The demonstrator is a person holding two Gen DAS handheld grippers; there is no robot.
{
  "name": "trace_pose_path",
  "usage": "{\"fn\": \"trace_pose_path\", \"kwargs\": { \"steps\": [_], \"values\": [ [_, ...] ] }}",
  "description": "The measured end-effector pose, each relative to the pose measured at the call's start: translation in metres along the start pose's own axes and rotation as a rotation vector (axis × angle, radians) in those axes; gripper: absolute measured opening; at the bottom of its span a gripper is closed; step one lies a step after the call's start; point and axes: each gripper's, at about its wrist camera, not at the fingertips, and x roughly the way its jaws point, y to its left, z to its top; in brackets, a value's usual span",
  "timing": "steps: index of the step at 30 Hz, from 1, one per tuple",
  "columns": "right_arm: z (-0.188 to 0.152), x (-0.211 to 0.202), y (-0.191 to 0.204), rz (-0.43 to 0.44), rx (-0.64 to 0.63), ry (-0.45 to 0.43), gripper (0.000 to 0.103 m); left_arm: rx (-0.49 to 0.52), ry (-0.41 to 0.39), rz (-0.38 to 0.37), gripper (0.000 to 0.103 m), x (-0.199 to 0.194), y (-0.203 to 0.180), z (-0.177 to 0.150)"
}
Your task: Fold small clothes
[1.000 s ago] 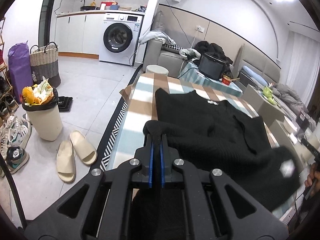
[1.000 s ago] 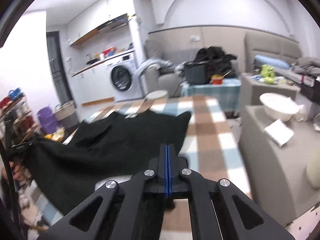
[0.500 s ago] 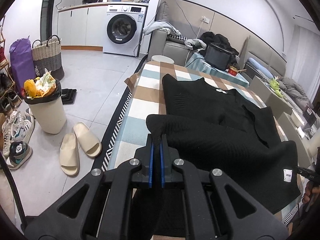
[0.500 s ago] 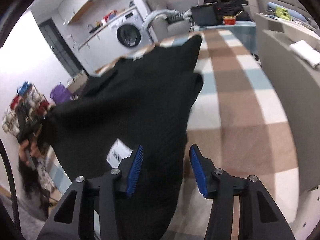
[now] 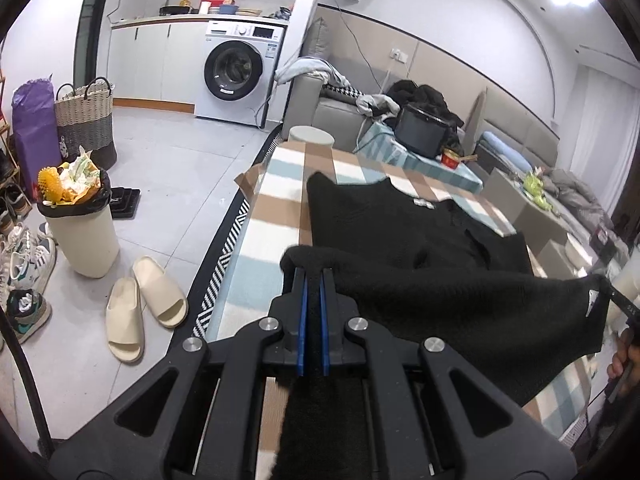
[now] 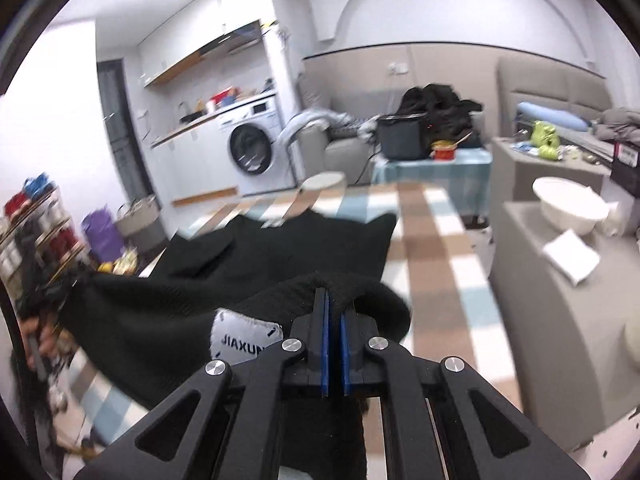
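Black knit top lies spread on checked surface, near hem lifted. Left claw clamped on hem corner at 9 o'clock, right claw clamped on corner w/ white label at 3 o'clock. Risk: uneven pull skews fold; thin bite may slip.

- The left wrist view sits just behind the left gripper, looking along it and somewhat downward across the checked-cloth desk from its left near corner, toward the white front-loading washing machine.
- The right wrist view sits just behind the right gripper, angled down over the same desk from its right near corner; it is blurred.
- Both share the black knitted garment, the washing machine and the black box-shaped appliance.
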Motion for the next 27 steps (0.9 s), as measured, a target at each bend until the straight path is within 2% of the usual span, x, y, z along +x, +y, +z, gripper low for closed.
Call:
{"fn": "trace_pose_path", "kwargs": {
  "steps": [4, 8, 10, 11, 12, 13, 14, 15, 16, 18, 21, 24, 26, 27],
  "values": [
    [0.022, 0.037, -0.011, -0.046, 0.063, 0.009, 0.004, -0.031, 0.001, 0.025, 0.003, 0.028, 0.006, 0.019],
    [0.022, 0.093, -0.023, -0.112, 0.117, 0.11, 0.005, -0.068, 0.085, 0.085, 0.003, 0.074, 0.019, 0.022],
    [0.016, 0.117, -0.037, -0.12, 0.16, 0.187, 0.014, -0.087, 0.157, 0.088, 0.003, 0.091, 0.026, 0.015],
    [0.013, 0.125, -0.044, -0.109, 0.184, 0.235, 0.022, -0.087, 0.178, 0.081, 0.004, 0.095, 0.028, 0.011],
    [0.008, 0.129, -0.049, -0.08, 0.208, 0.276, 0.031, -0.082, 0.195, 0.074, 0.008, 0.097, 0.029, 0.007],
    [0.004, 0.128, -0.054, -0.045, 0.229, 0.289, 0.036, -0.074, 0.208, 0.064, 0.018, 0.098, 0.029, 0.002],
    [-0.001, 0.124, -0.059, -0.012, 0.247, 0.288, 0.048, -0.062, 0.225, 0.053, 0.025, 0.099, 0.027, -0.002],
    [-0.007, 0.12, -0.062, 0.013, 0.251, 0.292, 0.057, -0.053, 0.233, 0.048, 0.038, 0.1, 0.026, -0.007],
    [-0.011, 0.118, -0.063, 0.045, 0.245, 0.312, 0.059, -0.043, 0.236, 0.045, 0.044, 0.102, 0.024, -0.009],
    [-0.016, 0.117, -0.061, 0.075, 0.222, 0.327, 0.06, -0.017, 0.245, 0.047, 0.044, 0.11, 0.016, -0.012],
    [-0.02, 0.124, -0.048, 0.044, 0.139, 0.357, 0.06, -0.012, 0.274, 0.038, 0.044, 0.122, 0.009, -0.014],
    [-0.021, 0.131, -0.042, 0.036, 0.109, 0.366, 0.06, -0.017, 0.282, 0.023, 0.044, 0.13, 0.006, -0.013],
    [-0.021, 0.136, -0.042, 0.039, 0.11, 0.368, 0.06, -0.017, 0.28, 0.001, 0.038, 0.135, 0.005, -0.014],
    [-0.021, 0.14, -0.041, 0.041, 0.104, 0.375, 0.06, -0.01, 0.286, -0.018, 0.027, 0.136, 0.002, -0.015]
  ]
}}
